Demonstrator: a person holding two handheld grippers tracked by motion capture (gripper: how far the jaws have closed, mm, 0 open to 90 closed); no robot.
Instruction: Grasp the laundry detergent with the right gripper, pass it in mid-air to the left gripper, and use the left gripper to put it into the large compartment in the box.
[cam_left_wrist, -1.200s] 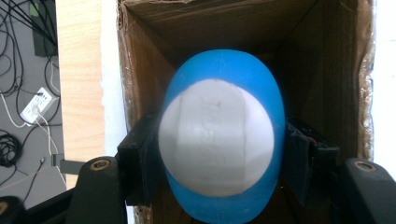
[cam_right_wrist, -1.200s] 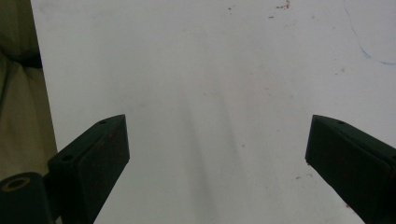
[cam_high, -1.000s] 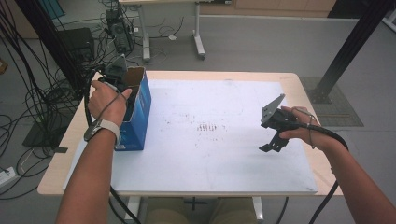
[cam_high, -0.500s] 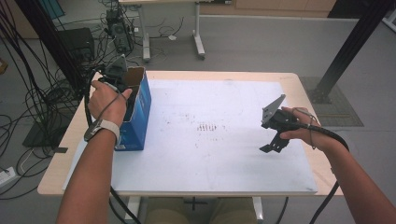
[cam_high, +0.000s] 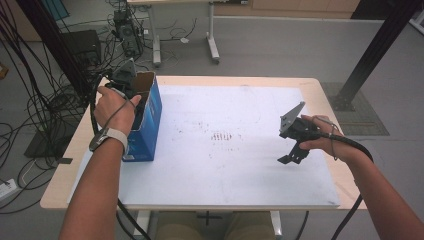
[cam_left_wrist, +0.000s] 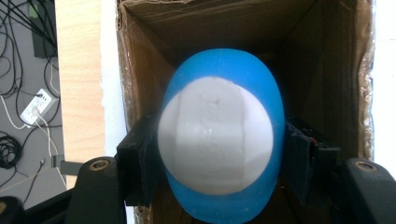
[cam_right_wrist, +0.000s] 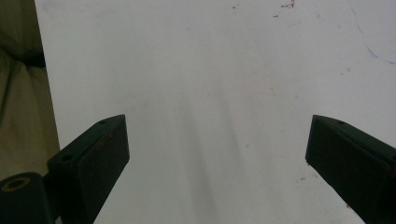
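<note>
While the left tongs (cam_left_wrist: 219, 154) are clamping a blue-and-white ball (cam_left_wrist: 219, 144) inside the open box (cam_high: 147, 117) at the surface's (cam_high: 240, 165) left edge, the right tongs (cam_right_wrist: 217, 154) are idling released near the right edge.

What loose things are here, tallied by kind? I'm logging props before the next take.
Blue cardboard box: 1
Blue-and-white egg-shaped ball, held in the left claw over the box: 1
White table cover: 1
Total: 3
</note>
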